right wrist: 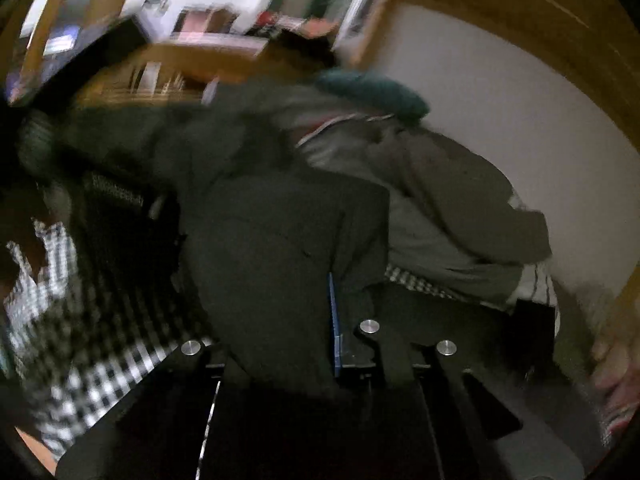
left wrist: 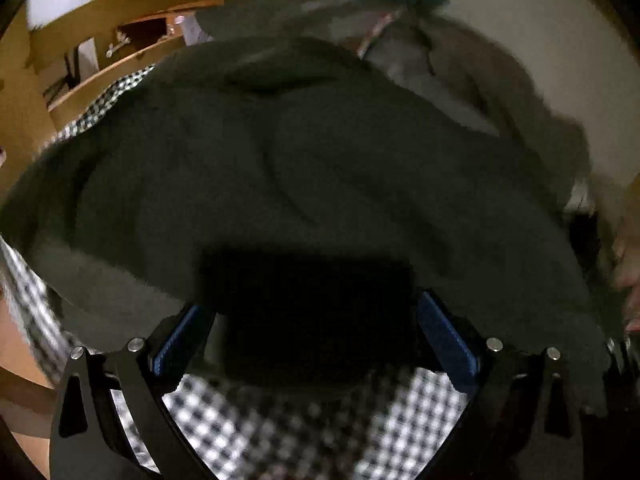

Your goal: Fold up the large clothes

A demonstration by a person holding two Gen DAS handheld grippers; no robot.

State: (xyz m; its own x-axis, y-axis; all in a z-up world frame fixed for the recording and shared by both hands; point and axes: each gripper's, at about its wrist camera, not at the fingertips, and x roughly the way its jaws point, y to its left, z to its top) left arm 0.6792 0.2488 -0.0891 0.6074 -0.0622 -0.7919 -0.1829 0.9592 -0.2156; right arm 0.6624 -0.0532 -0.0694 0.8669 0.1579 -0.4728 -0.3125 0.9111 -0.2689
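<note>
The right gripper is pinching the dark green garment, apparently to carry a fold. The left gripper is gaping wide around another dark edge, pads clear.

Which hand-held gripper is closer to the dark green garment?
Right. The right hand-held gripper is shut on a fold of the dark green garment. The left hand-held gripper stands open at its near edge over the checkered cloth; contact unclear.

You are working with bare checkered cloth lying open below the left gripper, while the dark green garment is heaping up ahead. Behind it, grey clothes are crowding the white wall, and wooden shelving is closing off the left.
</note>
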